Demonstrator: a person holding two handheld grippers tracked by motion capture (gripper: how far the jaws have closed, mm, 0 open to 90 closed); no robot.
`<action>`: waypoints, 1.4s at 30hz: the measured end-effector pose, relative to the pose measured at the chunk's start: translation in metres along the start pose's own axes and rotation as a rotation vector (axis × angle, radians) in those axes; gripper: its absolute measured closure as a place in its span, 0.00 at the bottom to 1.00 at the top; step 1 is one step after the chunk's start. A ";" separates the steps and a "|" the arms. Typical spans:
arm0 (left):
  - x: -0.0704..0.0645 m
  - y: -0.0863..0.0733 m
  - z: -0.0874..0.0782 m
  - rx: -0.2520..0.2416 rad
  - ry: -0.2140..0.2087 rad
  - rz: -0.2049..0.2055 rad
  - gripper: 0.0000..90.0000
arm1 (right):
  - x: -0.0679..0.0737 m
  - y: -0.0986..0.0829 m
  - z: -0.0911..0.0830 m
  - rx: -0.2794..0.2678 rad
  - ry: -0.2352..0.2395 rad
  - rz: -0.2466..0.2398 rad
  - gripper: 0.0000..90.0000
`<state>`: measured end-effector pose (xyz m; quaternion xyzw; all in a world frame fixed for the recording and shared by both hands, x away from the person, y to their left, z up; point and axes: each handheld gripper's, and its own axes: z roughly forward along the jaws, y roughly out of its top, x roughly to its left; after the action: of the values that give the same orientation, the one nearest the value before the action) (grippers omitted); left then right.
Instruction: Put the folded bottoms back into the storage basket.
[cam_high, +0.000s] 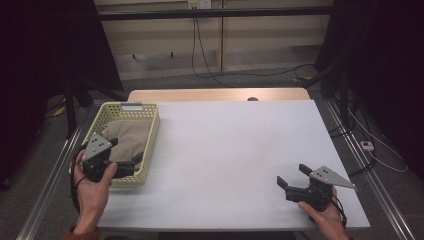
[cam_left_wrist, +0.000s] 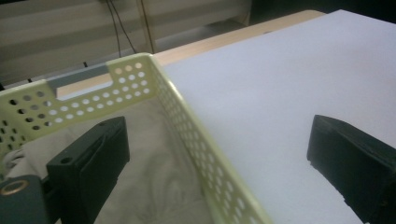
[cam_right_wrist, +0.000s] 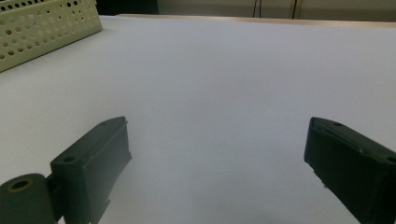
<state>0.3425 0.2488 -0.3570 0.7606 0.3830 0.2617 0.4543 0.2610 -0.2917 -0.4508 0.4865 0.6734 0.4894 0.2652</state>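
At the left of the high view, the left tool (cam_high: 125, 156) hangs wide apart astride the near right wall of the basket (cam_high: 150, 145), one jaw over the beige cloth (cam_high: 127, 137) inside. At lower right, the right tool (cam_high: 294, 175) gapes empty above the white worktop (cam_high: 225, 150).

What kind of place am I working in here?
Probably a lab or recording workstation, not a home: a bare white table on a metal frame, dark curtains at both sides, loose cables on the floor. A perforated basket holds beige cloth.
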 end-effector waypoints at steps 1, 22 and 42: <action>-0.004 0.000 0.002 -0.001 -0.004 -0.004 0.06 | 0.000 0.000 0.000 0.000 0.000 0.000 0.07; -0.062 0.014 0.046 0.009 -0.153 0.058 0.06 | 0.000 0.000 -0.001 -0.003 0.003 -0.001 0.07; -0.084 -0.029 0.081 0.060 -0.213 0.051 0.07 | 0.001 0.000 -0.001 -0.003 0.007 -0.005 0.07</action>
<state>0.3446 0.1487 -0.4231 0.8069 0.3204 0.1792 0.4628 0.2596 -0.2915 -0.4502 0.4825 0.6748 0.4917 0.2646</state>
